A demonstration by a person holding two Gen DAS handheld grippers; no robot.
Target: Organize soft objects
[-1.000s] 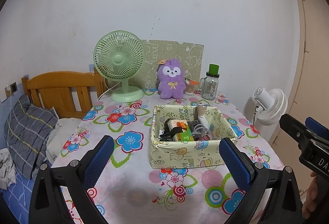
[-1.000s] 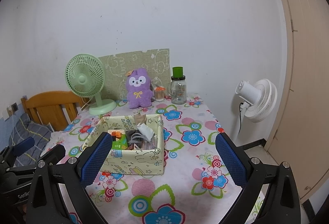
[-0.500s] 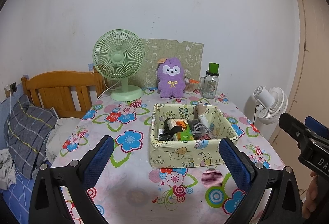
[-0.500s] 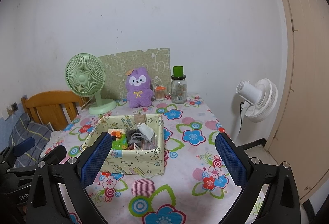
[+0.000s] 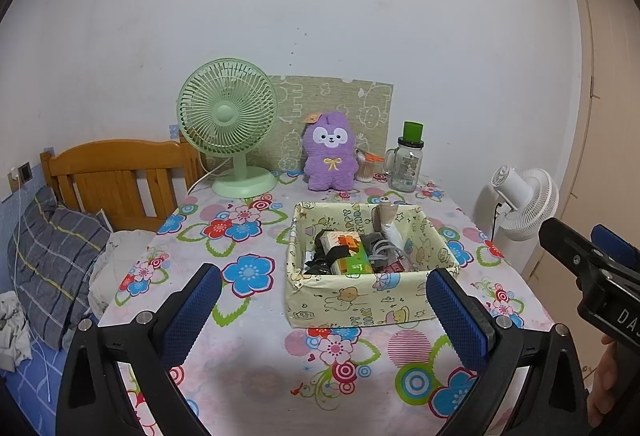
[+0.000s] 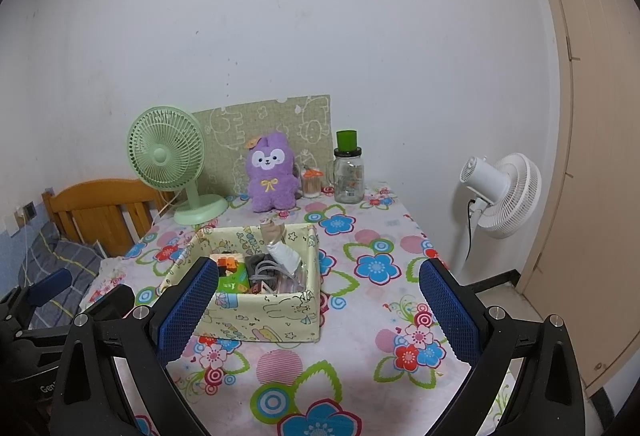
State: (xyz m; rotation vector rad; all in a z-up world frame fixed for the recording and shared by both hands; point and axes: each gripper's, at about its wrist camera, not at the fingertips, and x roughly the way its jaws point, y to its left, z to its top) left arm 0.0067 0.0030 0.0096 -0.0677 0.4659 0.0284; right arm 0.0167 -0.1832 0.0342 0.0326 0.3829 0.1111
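Both claws, left claw and right claw, gape wide, holding nothing. The purple plush stands upright behind the fabric box, against the wall on the flowered surface.

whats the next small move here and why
Probably reach the right tool forward over the box toward the purple plush. Both tools are open and empty, well short of it; the plush stands upright at the table's far edge, between green fan and jar.
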